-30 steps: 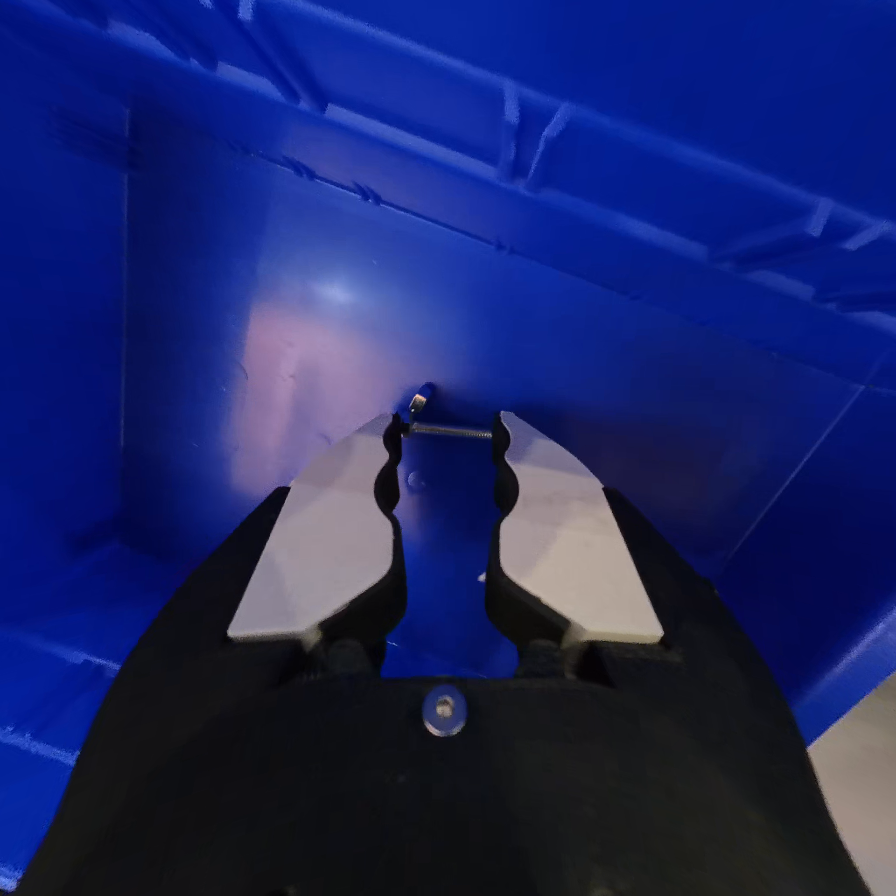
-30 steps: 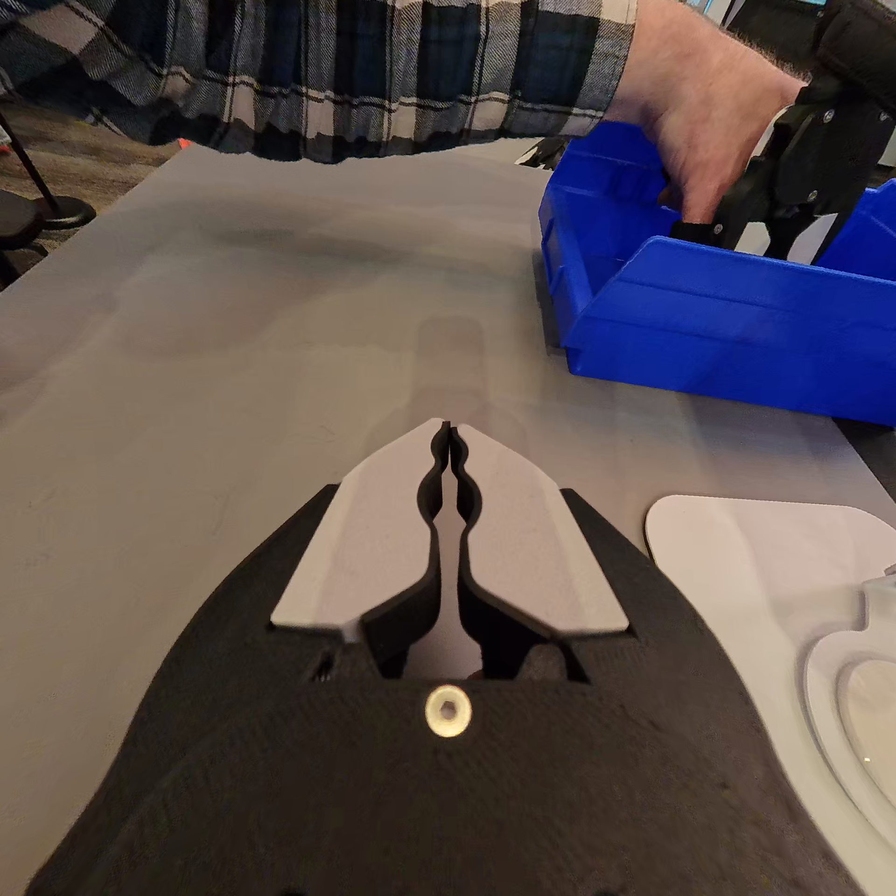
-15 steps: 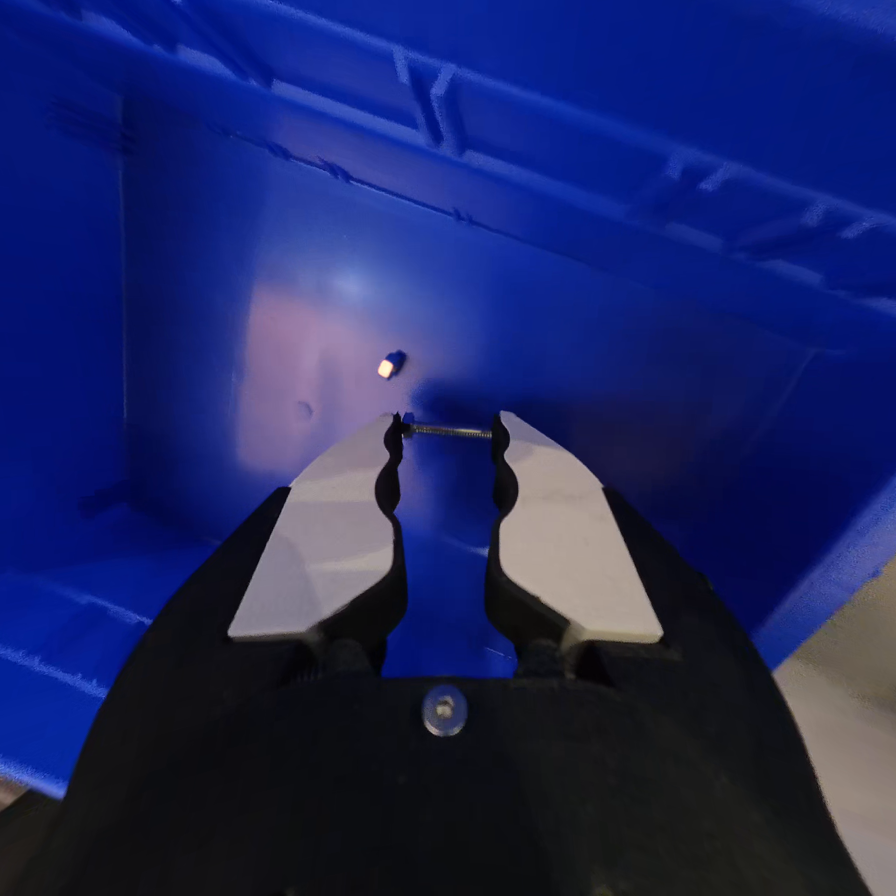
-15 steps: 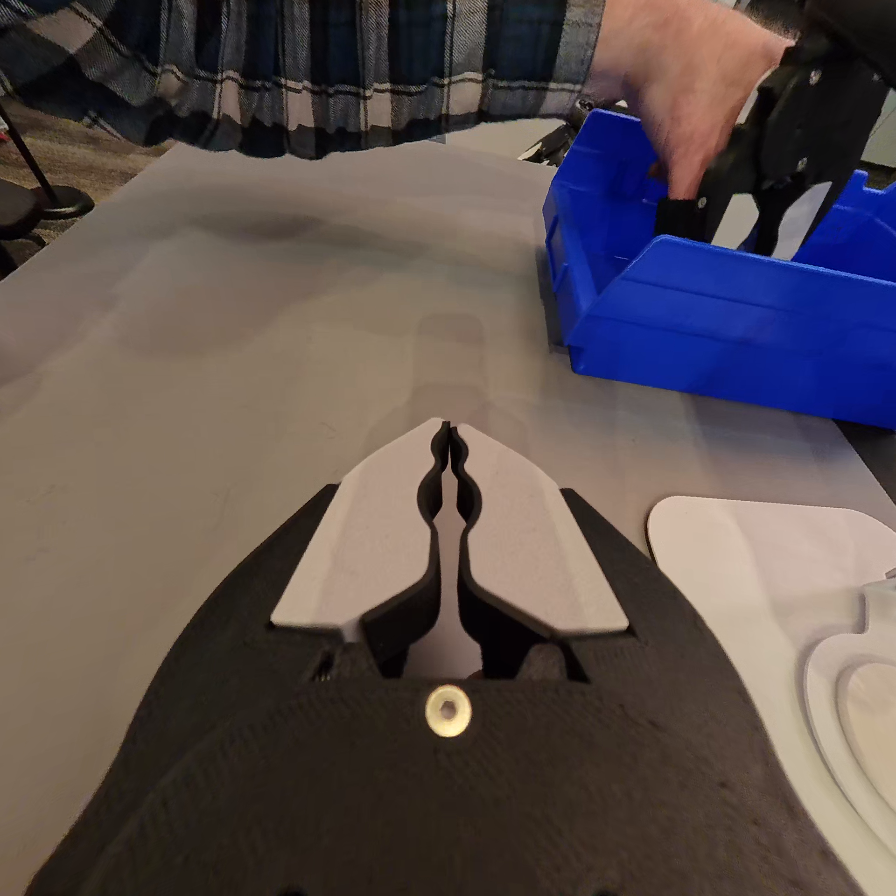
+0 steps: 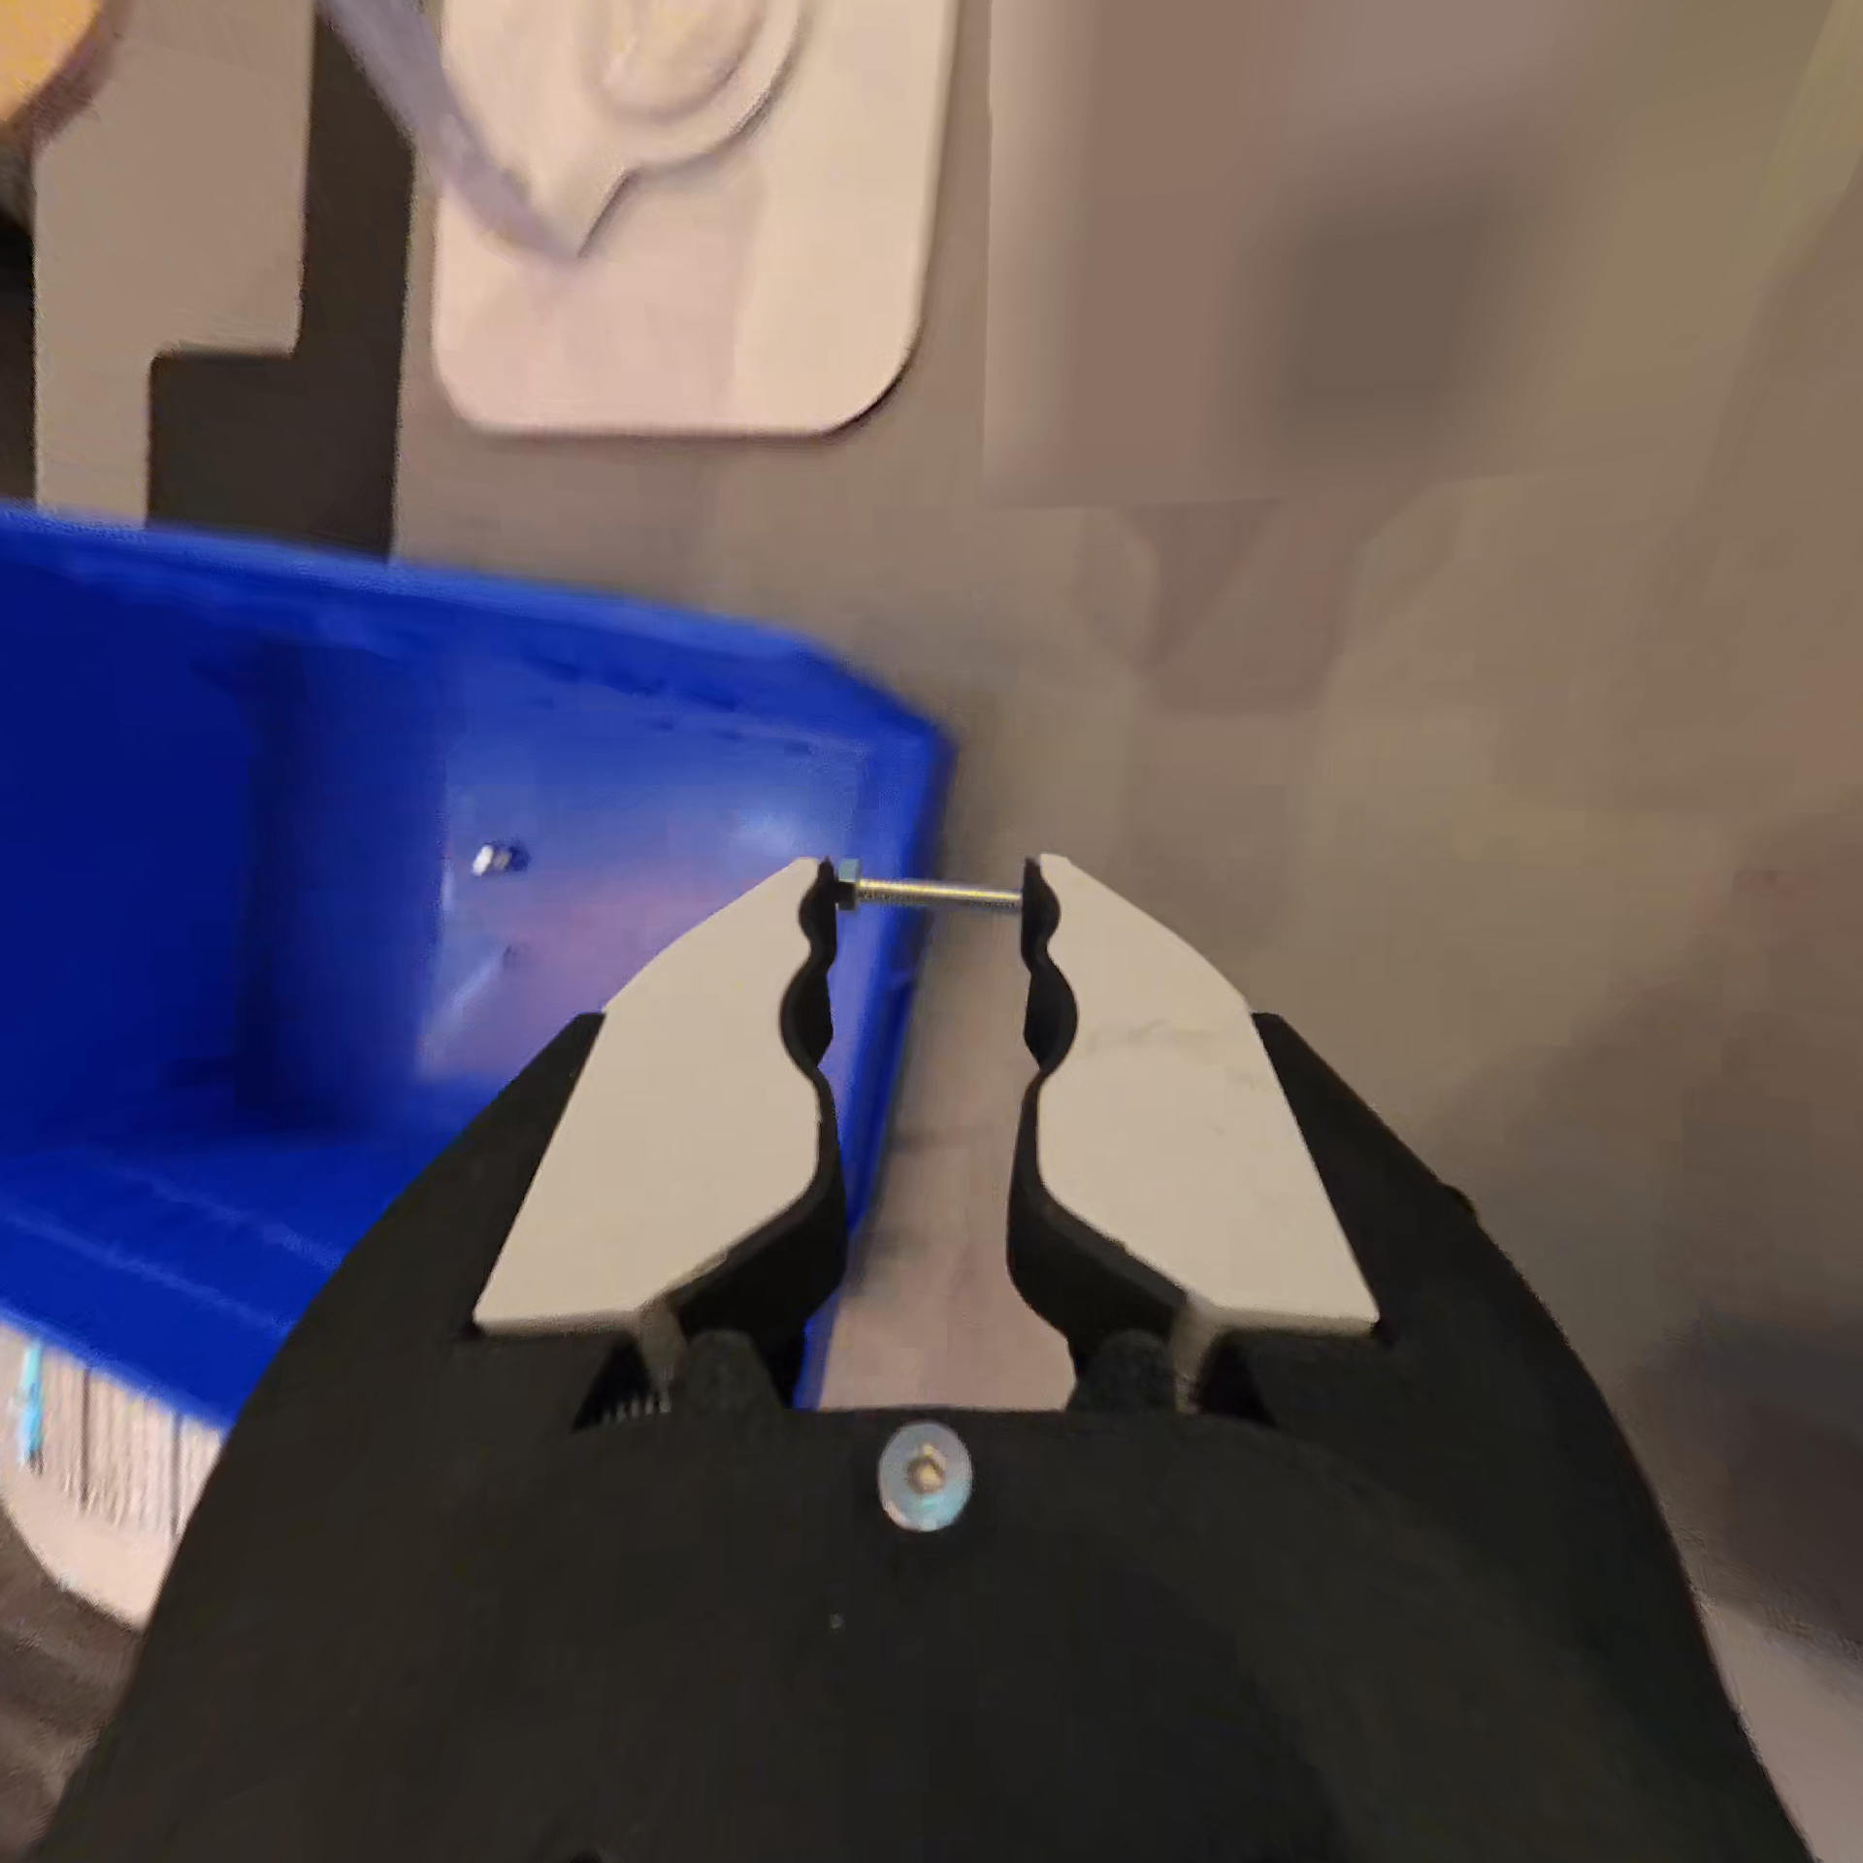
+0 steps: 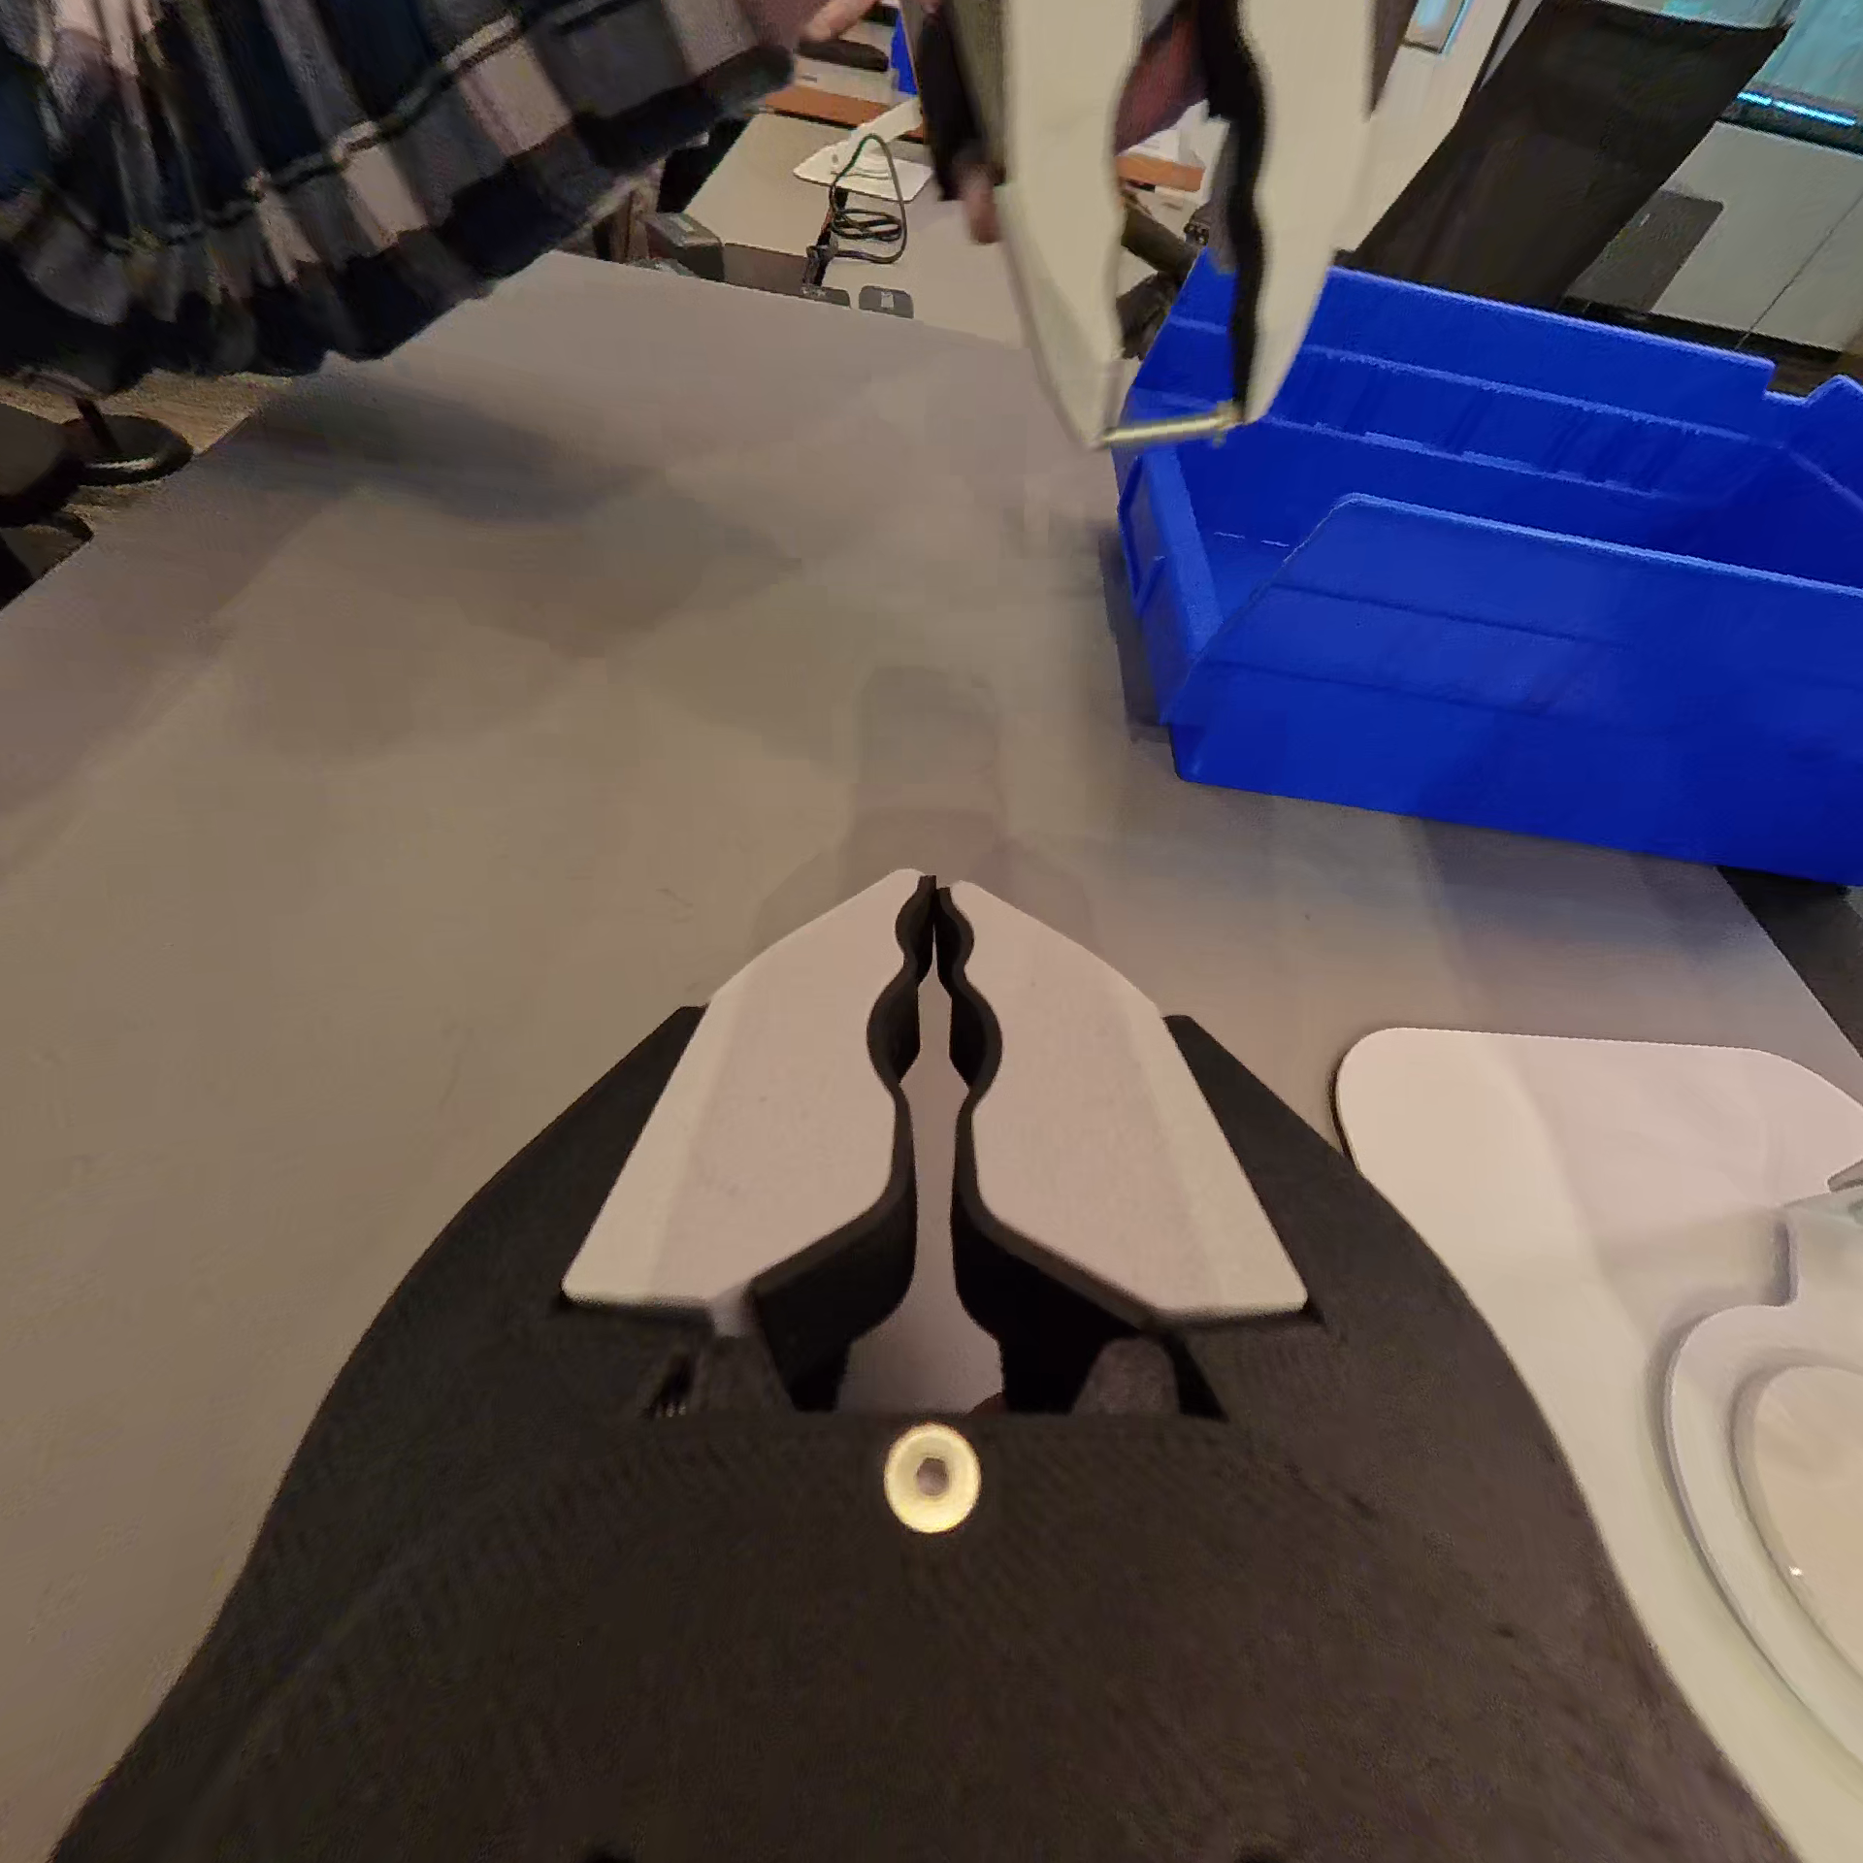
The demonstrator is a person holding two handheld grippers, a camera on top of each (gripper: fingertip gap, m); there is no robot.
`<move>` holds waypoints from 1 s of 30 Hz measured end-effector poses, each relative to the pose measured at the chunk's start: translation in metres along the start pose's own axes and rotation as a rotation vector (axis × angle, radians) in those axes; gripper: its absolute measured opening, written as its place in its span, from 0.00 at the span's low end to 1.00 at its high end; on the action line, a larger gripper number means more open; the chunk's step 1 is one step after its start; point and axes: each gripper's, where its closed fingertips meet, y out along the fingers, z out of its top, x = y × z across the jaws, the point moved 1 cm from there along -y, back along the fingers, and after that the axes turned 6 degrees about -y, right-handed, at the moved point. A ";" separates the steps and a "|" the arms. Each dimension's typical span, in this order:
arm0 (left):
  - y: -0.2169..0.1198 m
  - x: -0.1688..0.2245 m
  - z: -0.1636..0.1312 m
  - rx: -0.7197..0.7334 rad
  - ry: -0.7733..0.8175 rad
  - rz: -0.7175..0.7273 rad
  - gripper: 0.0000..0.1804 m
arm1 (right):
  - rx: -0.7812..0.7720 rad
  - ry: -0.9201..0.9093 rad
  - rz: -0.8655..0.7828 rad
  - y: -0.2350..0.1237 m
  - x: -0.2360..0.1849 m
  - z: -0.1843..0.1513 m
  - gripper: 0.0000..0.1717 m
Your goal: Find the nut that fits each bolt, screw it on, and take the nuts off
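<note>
in the left wrist view the left claw (image 5: 930,892) stands partly open, its tips pinching a thin bolt (image 5: 933,892) end to end, head against the left tip, above the bin (image 5: 302,907) corner at the table (image 5: 1411,605) side; a small nut (image 5: 491,860) lies inside the bin. in the right wrist view the right claw (image 6: 933,892) is closed with nothing in it, low over the table, while the left claw hangs above the bin's near-left corner with the bolt crosswise between its tips.

Soft indoor light, motion-blurred background

Black tool (image 6: 933,892) bodies, pale grey fingers (image 6: 766,1129), plaid sleeve (image 6: 302,151).
</note>
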 end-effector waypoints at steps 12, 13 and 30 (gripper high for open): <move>0.082 0.107 0.037 0.032 0.050 -0.219 0.19 | -0.001 0.003 -0.016 -0.004 0.005 -0.002 0.00; 0.086 0.109 0.036 0.028 0.050 -0.236 0.19 | -0.001 0.004 -0.017 -0.005 0.005 -0.003 0.00; 0.047 0.084 0.038 0.128 0.028 -0.164 0.30 | -0.009 -0.004 -0.016 -0.005 0.005 -0.003 0.00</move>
